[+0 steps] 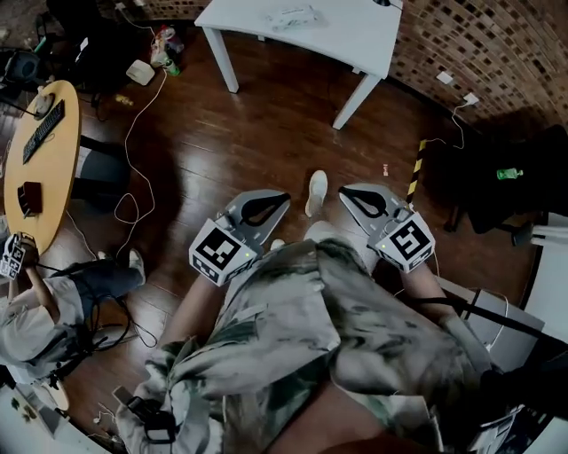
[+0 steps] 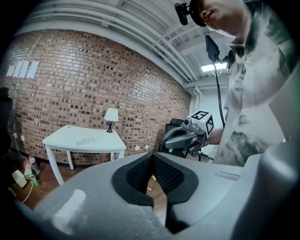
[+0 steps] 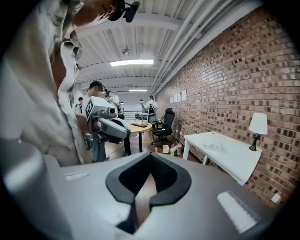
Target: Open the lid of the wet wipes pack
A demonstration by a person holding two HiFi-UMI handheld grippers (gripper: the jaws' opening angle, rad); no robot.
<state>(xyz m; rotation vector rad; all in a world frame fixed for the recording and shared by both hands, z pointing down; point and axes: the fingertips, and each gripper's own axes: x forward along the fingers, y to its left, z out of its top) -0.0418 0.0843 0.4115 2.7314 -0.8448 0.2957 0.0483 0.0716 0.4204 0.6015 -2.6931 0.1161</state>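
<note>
Two grippers (image 1: 282, 199) (image 1: 344, 192), two tables (image 1: 355, 31) (image 1: 49, 173), one lamp (image 2: 111, 115)

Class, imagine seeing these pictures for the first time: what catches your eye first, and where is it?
The left claw and the right claw stand out at the centre of the head view, both shut and empty, held above the dark wooden floor. Ahead, a white table stands by the brick wall, with a small pale item on it, too small to identify.

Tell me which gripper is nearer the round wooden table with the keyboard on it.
Left. The left gripper hangs on the side toward the round wooden table, with floor between them; the right gripper is beyond it, farther from that table.
</note>
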